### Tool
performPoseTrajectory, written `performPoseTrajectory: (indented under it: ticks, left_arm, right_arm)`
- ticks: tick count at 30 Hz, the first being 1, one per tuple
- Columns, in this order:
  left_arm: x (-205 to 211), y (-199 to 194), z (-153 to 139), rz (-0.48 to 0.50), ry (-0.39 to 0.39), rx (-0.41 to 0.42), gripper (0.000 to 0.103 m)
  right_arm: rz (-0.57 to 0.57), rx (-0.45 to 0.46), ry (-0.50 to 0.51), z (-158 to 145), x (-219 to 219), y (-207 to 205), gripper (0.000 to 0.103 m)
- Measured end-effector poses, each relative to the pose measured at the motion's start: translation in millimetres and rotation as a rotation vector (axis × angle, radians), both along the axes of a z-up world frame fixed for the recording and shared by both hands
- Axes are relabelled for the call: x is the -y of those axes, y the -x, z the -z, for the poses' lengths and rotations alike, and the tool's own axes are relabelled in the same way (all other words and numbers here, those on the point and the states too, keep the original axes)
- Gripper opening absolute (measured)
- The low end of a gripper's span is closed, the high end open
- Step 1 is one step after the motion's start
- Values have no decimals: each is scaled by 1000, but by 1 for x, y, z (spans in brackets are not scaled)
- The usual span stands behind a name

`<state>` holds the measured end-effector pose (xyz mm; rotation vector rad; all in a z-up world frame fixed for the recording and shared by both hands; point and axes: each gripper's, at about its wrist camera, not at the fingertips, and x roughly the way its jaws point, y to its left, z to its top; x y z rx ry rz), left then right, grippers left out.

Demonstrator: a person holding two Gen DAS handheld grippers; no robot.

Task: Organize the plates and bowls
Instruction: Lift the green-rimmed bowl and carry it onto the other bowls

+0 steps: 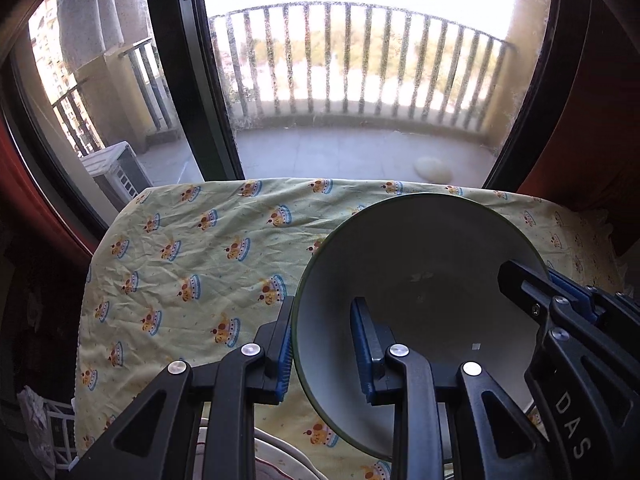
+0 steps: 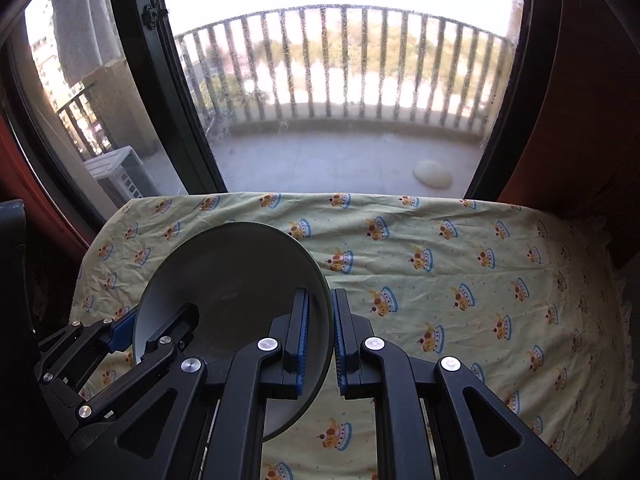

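Above the crown-print tablecloth (image 2: 460,264), clear of it, I hold one green-rimmed bowl (image 1: 416,292) with both grippers: left gripper (image 1: 326,348) and right gripper (image 2: 320,336) each clamped tight on opposite rim edges, probably so it stays balanced while carried.

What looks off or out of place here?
Nothing is spilled or broken. The bowl hangs tilted above the wrinkled tablecloth, gripped at opposite rims by the left gripper and right gripper.

One bowl (image 1: 420,280), perhaps two plates (image 1: 280,456).
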<state>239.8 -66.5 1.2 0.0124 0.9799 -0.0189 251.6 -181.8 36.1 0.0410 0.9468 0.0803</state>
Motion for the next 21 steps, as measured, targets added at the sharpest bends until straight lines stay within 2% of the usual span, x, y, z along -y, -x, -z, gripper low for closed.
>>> performPoseTrajectory:
  ticks: [13,21]
  left_arm:
    - [10,55,3,124,20,-14,25]
    - [27,86,10,239,25,-14,25]
  right_arm:
    - [133,-14,-14,-3,10,74,15]
    - [236,-18,-5,3,23,121,14]
